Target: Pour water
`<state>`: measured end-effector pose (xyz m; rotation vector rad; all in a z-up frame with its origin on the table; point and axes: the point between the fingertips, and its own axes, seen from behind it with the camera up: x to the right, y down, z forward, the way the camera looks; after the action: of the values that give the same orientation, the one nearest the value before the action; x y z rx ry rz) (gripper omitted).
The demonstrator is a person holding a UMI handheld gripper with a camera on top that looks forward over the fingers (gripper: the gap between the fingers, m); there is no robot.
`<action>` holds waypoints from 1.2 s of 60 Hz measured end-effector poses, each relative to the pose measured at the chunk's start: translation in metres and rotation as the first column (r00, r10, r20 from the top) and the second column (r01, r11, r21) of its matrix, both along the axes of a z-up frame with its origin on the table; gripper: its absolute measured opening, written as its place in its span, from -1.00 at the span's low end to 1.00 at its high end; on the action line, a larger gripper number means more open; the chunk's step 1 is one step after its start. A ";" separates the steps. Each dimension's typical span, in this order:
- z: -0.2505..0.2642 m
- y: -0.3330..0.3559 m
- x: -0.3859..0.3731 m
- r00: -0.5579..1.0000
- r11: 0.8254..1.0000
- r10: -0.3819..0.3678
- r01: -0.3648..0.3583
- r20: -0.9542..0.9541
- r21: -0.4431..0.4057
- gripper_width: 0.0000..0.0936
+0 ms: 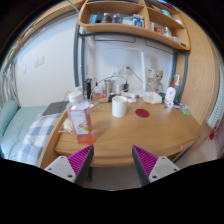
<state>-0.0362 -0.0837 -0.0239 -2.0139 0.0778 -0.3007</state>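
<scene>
- While the gripper (112, 160) hangs short of the wooden desk (130, 140), its two fingers stand wide apart with nothing between them, magenta pads (81, 158) facing inward.
- The desk's curved near edge runs just ahead of the fingertips, and the middle of the top beyond it is bare wood, giving open room for moving.
- A bed with a checked cover (25, 135) borders the desk on one side; a shelf unit (130, 20) hangs above the far edge.
- Clutter lines the desk's back and left: a paper roll (119, 106), a bottle with a red cap (170, 95), a small red disc (142, 113).
- The task's thing is probably the clear jug (80, 118) at the desk's left end, upright, pale, with a red patch low down; its contents cannot be told.
</scene>
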 end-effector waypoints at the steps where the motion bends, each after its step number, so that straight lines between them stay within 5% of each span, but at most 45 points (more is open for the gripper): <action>1: -0.007 0.000 -0.007 1.000 1.000 0.011 -0.011 -0.007 -0.004 0.69; 11: -0.038 0.021 -0.056 0.994 0.995 0.104 -0.104 -0.033 0.003 0.68; 27: -0.015 0.095 -0.092 0.981 0.977 0.189 -0.182 -0.053 0.113 0.66; 40: -0.005 0.135 -0.093 0.981 0.970 0.194 -0.191 -0.007 0.148 0.65; 47: 0.004 0.146 -0.099 0.975 0.950 0.223 -0.222 0.020 0.218 0.31; 62: 0.012 0.156 -0.100 0.966 0.912 0.256 -0.253 0.032 0.324 0.06; 72: 0.017 0.151 -0.082 0.979 0.900 0.205 -0.190 0.002 0.392 -0.01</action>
<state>-0.1185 0.0676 -0.0072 -1.6134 -0.0410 -0.1042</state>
